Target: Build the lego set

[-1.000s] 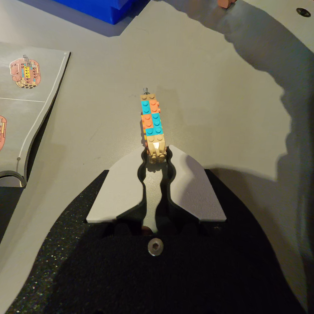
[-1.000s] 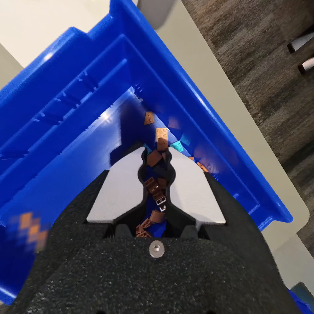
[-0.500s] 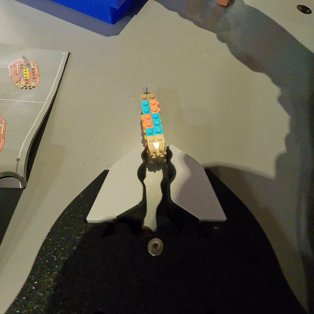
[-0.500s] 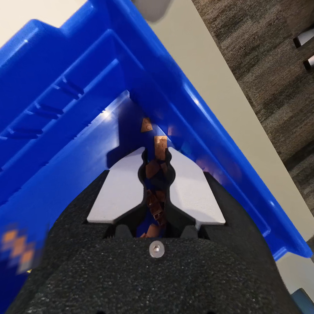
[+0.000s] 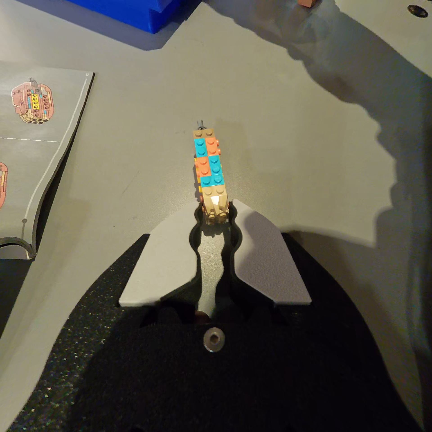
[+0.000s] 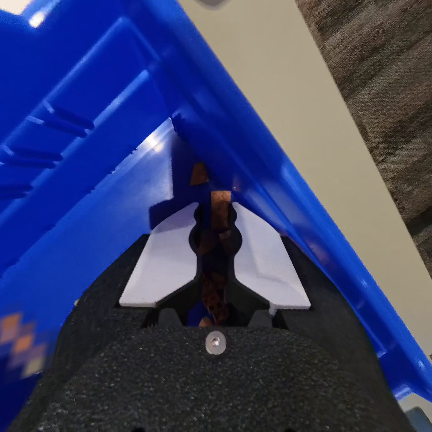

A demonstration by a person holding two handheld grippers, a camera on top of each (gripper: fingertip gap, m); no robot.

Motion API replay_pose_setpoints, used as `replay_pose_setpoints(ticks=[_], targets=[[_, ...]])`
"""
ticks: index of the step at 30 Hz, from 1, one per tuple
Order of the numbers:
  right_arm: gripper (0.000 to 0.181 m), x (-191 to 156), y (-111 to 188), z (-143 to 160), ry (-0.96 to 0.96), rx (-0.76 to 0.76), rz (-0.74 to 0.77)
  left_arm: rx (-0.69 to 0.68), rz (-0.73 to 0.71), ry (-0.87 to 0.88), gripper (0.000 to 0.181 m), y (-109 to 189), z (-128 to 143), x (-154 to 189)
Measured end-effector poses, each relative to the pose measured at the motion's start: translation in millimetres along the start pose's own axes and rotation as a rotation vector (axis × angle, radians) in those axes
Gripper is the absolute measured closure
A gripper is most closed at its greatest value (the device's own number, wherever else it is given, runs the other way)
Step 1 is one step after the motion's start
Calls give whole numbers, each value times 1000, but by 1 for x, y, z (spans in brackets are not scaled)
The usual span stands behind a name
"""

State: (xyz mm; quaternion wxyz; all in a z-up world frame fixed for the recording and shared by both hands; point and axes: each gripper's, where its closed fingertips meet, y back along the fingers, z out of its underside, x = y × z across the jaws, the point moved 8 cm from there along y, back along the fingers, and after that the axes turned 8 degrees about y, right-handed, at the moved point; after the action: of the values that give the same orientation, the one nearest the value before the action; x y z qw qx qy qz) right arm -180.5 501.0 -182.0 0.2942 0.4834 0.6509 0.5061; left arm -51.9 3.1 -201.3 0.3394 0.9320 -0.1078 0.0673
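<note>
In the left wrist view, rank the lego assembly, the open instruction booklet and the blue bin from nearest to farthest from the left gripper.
1. The lego assembly: its tan end sits between the tips of the left gripper, straight ahead.
2. The instruction booklet: open on the table, off to the left.
3. The blue bin: at the top edge, beyond the booklet.

Grey table underneath, heavily shadowed toward three o'clock. Patterned carpet at two o'clock beyond the table edge.
</note>
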Motion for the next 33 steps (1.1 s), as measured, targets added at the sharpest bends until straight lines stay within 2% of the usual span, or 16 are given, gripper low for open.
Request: replay_pose_setpoints(ticks=[4, 7, 19, 20, 28, 33], targets=[[158, -1, -3, 1, 22, -32, -21, -1, 1, -5, 160, 0, 0, 0], [165, 2, -4, 1, 32, -48, -6, -1, 2, -4, 160, 0, 0, 0], [169, -1, -3, 1, 31, -43, 33, 4, 5, -5, 160, 0, 0, 0], [181, -3, -2, 0, 29, -36, 23, 5, 4, -5, 160, 0, 0, 0], [181, -10, 2, 4, 73, -45, 40, 5, 3, -8, 160, 0, 0, 1], [176, -5, 5, 0, 109, 2, 67, 3, 3, -10, 160, 0, 0, 1]])
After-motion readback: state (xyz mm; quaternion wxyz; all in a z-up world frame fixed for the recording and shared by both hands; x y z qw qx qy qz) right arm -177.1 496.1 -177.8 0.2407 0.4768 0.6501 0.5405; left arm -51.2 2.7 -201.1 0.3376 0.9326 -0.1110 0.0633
